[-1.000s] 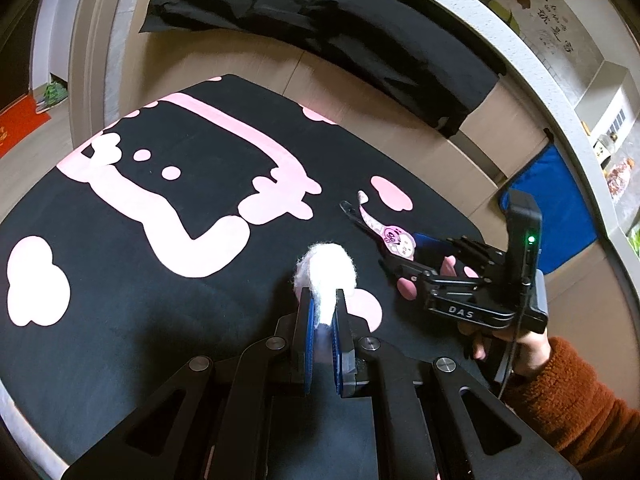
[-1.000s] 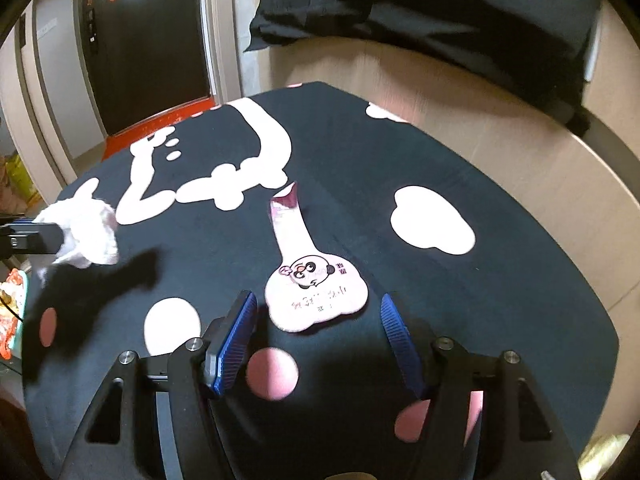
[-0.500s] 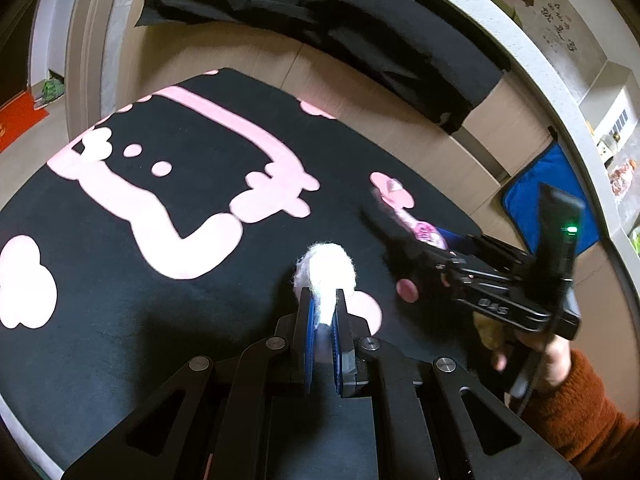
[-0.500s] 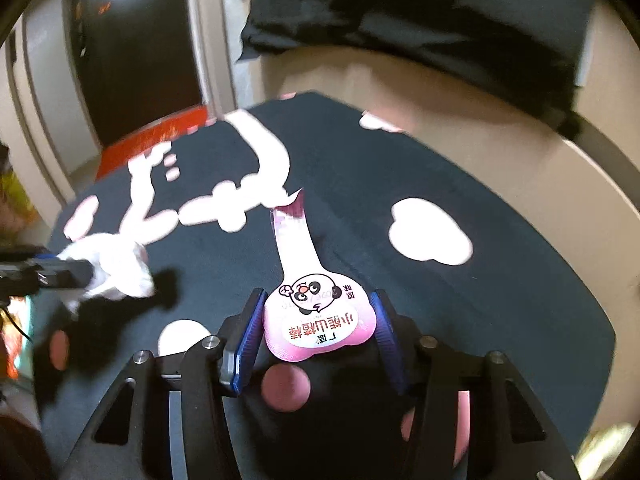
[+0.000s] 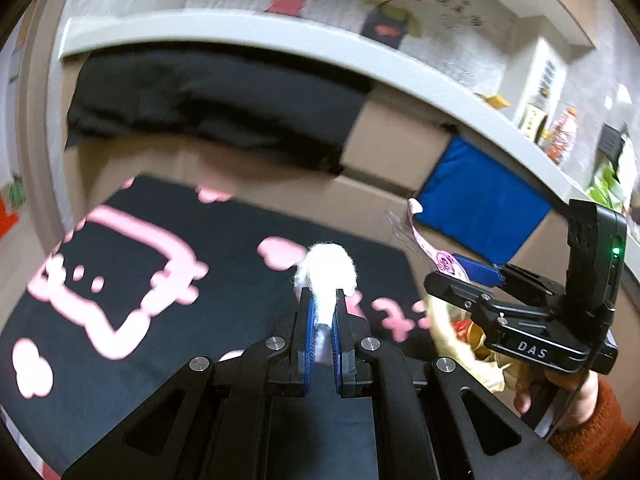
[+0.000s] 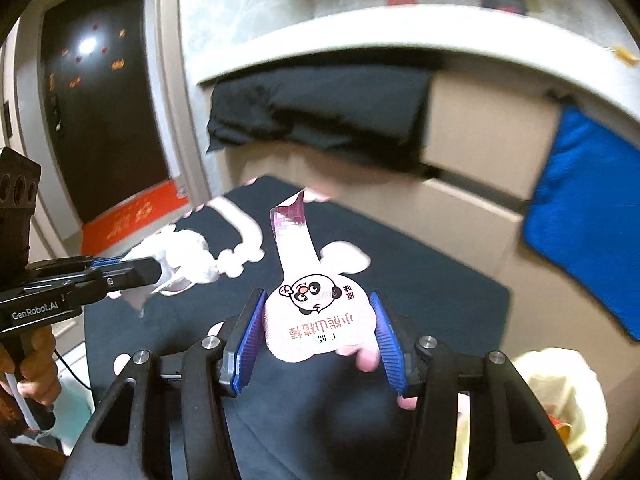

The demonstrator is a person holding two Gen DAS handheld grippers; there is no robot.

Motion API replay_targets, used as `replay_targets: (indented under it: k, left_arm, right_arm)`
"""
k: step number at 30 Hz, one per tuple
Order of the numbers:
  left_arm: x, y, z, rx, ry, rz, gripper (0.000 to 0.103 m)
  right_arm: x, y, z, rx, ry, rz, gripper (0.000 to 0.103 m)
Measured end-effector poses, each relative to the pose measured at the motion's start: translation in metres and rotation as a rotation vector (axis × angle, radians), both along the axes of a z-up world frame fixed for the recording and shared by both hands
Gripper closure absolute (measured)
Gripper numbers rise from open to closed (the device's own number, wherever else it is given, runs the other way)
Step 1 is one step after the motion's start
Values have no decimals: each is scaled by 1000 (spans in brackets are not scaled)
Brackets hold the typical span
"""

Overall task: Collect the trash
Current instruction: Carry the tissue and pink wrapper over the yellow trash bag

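Above a black mat patterned in pink, the left claw pinches a white wad of tissue between nearly closed blue pads, while the right claw clamps a pink panda-print wrapper, lifted clear beside a yellowish bag.

Left hand-held gripper clamped on white tissue wad, above black-pink mat. Right hand-held gripper at 3 o'clock grips pink wrapper; yellow bag beneath it.
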State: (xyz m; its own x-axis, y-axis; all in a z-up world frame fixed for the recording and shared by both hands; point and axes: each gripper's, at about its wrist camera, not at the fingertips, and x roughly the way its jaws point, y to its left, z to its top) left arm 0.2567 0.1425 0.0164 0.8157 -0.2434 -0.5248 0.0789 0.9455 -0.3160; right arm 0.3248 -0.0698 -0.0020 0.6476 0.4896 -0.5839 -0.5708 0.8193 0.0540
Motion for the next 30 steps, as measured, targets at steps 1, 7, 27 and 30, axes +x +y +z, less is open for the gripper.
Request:
replay_targets:
  k: [1,7,27,30]
  left_arm:
    - [0,-8,6,9,-15,-6,95]
    - [-2,-57,35,45,-93,-61,95]
    - [20,-217,48,68,-171,-317,95]
    - [24,-230,37,72,-159,-335,95]
  right_arm:
    - [-4,-10,6,10,-12,-17,54]
    - [-25,-63,28,37,-70,-112,54]
    - [-67,-208,44,74,-140,-439,54]
    - [-66,-221,38,85,-126,-471,54]
